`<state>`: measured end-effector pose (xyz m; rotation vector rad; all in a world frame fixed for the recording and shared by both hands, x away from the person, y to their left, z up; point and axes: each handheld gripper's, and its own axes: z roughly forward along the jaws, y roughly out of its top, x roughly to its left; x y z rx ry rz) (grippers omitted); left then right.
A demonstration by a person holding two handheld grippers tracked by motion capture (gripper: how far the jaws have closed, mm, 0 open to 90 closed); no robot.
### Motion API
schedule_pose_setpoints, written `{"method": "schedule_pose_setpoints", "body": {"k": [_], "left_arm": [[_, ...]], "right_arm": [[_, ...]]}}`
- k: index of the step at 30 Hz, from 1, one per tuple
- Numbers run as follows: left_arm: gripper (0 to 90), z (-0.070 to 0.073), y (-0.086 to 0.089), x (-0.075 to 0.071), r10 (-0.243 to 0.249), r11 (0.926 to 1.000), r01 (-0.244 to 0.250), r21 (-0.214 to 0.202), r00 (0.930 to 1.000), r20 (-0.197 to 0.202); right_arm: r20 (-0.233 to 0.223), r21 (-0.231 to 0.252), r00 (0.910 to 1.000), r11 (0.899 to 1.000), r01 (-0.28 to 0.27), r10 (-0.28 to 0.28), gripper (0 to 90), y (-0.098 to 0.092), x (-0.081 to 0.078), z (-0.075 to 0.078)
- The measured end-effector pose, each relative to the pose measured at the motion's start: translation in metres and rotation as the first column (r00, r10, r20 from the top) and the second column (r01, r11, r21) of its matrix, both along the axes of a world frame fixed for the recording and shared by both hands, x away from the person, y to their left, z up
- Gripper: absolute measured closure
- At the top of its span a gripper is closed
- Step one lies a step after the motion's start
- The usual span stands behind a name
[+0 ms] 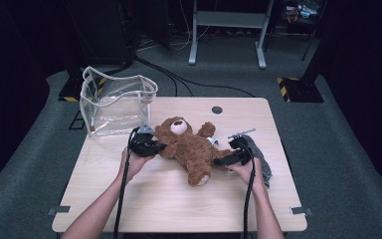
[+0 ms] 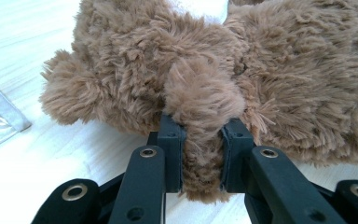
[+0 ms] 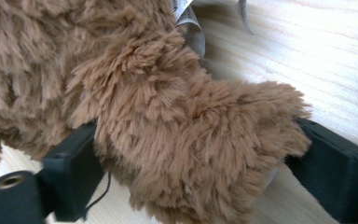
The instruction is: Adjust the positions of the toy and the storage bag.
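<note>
Holding: the left gripper has its jaws clamped on one arm of the fluffy brown plush teddy bear; in the left gripper view the fur bulges between the black pads.
Reaching: the right gripper has its jaws wide apart around one of the bear's legs; in the right gripper view the leg lies between the jaws, and I cannot tell whether the pads touch the fur.
Progress: I judge the work to be early, with one limb gripped, the other grip not yet made, and the bear not yet lifted.
Left to do: probably closing on the leg, raising the bear and carrying it to the clear plastic zip bag, which stands open at the far left corner.
Bear's place: lying on its back mid-table, head toward the far edge.
Table: a pale wooden table with a folded grey cloth beside the right hand.
Room: grey carpet, dark surroundings, a grey metal frame and black cables behind.
</note>
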<state>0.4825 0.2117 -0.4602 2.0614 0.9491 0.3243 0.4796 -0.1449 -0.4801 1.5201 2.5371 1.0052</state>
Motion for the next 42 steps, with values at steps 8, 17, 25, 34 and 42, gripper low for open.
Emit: {"method": "schedule_pose_setpoints", "body": {"k": [8, 17, 25, 34, 42], "left_arm": [[74.6, -0.002, 0.000, 0.002, 0.004, 0.9997, -0.005, -0.026, 0.9998, -0.017], [75.5, 0.002, -0.002, 0.002, -0.001, 0.9997, 0.001, -0.026, 1.0000, -0.003], [75.5, 0.010, -0.002, 0.003, -0.007, 0.9997, 0.008, -0.022, 0.9998, 0.020], [75.5, 0.010, 0.004, 0.006, 0.006, 0.9997, -0.006, -0.023, 0.9998, 0.020], [75.9, 0.010, 0.009, 0.014, 0.028, 0.9995, -0.027, -0.017, 0.9993, 0.025]], "right_arm": [[0.020, -0.012, 0.9996, 1.000, -0.020, 0.020, 32.6, 0.001, 0.000, -0.002], [0.054, -0.031, 0.9974, 0.998, -0.046, 0.047, 60.9, 0.002, -0.004, 0.001], [0.071, -0.079, 0.9974, 0.997, -0.003, 0.008, 42.9, 0.004, -0.006, 0.008], [0.143, -0.149, 0.9893, 0.989, -0.006, 0.028, 34.4, 0.015, -0.016, 0.020], [0.151, -0.167, 0.9847, 0.984, -0.061, 0.087, 55.8, 0.029, -0.022, 0.024]]}}
